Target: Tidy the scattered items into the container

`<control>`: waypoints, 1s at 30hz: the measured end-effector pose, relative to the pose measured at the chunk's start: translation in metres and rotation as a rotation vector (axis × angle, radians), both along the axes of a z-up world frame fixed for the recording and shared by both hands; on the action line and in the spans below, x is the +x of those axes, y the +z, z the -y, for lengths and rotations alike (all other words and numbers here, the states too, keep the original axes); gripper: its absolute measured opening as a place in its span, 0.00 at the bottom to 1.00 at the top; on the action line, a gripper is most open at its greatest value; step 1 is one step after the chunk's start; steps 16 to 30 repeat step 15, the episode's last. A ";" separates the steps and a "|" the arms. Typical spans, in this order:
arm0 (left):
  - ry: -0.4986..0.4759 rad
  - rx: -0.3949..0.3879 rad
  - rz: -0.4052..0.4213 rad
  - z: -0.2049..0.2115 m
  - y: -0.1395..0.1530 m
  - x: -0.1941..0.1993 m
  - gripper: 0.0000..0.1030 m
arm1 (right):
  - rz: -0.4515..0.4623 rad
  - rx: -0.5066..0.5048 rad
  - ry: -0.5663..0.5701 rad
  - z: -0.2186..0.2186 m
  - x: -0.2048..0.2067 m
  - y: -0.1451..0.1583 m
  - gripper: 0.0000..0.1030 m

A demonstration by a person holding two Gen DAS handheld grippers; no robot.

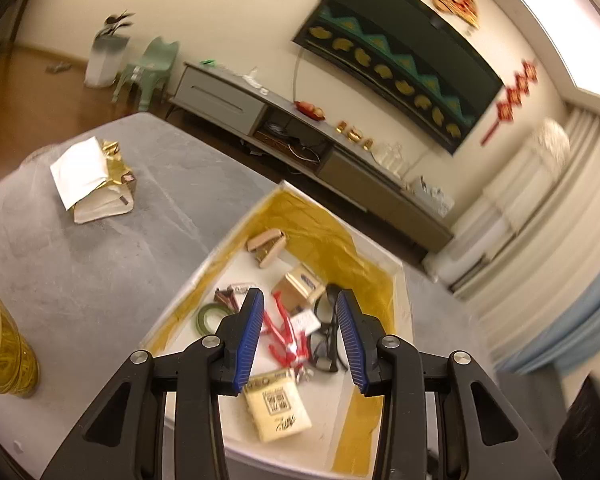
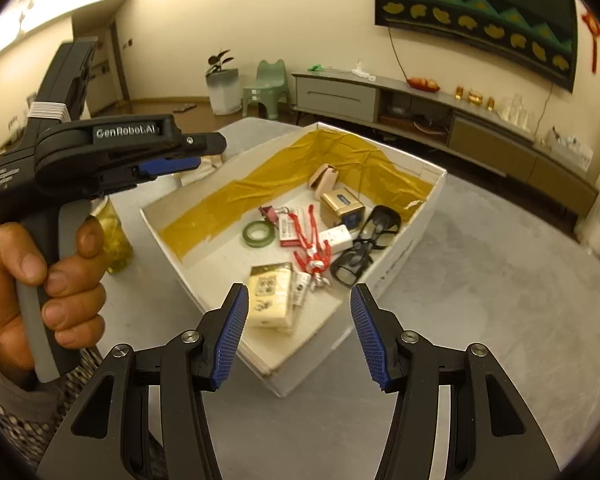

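A white box (image 1: 398, 268) (image 2: 400, 256) with yellow lining stands on the grey table. Inside lie a green tape roll (image 1: 210, 316) (image 2: 258, 235), red cords (image 1: 284, 332) (image 2: 312, 240), black glasses (image 1: 328, 332) (image 2: 364, 248), a small gold box (image 1: 300, 284) (image 2: 342, 206), a pale packet with a QR code (image 1: 278, 404) (image 2: 270, 300) and a beige case (image 1: 266, 246) (image 2: 324, 178). My left gripper (image 1: 300, 300) (image 2: 196, 156) hovers open and empty over the box, held by a hand (image 2: 28, 264). My right gripper (image 2: 299, 292) is open and empty above the box's near corner.
A white sheet on a crumpled gold bag (image 1: 96, 184) lies on the table at the far left. A gold-tinted jar (image 1: 4, 344) (image 2: 116, 236) stands left of the box. Beyond the table are a low TV cabinet (image 1: 300, 132), a green stool (image 2: 266, 88) and a potted plant.
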State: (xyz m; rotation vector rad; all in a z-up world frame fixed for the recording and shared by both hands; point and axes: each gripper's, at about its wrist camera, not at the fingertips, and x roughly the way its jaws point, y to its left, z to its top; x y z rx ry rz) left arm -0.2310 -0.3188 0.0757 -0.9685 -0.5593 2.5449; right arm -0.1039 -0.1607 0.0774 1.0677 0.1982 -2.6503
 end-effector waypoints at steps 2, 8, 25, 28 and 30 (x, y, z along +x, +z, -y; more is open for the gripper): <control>-0.021 -0.053 -0.019 -0.012 0.000 0.009 0.39 | -0.005 0.071 -0.010 0.000 0.001 -0.001 0.55; -0.076 -0.146 -0.083 -0.036 0.001 0.031 0.39 | 0.067 0.116 -0.012 -0.010 -0.007 -0.006 0.55; -0.102 -0.129 -0.070 -0.030 -0.007 0.043 0.40 | 0.089 0.147 0.009 -0.010 -0.013 -0.005 0.55; -0.102 -0.129 -0.070 -0.030 -0.007 0.043 0.40 | 0.089 0.147 0.009 -0.010 -0.013 -0.005 0.55; -0.102 -0.129 -0.070 -0.030 -0.007 0.043 0.40 | 0.089 0.147 0.009 -0.010 -0.013 -0.005 0.55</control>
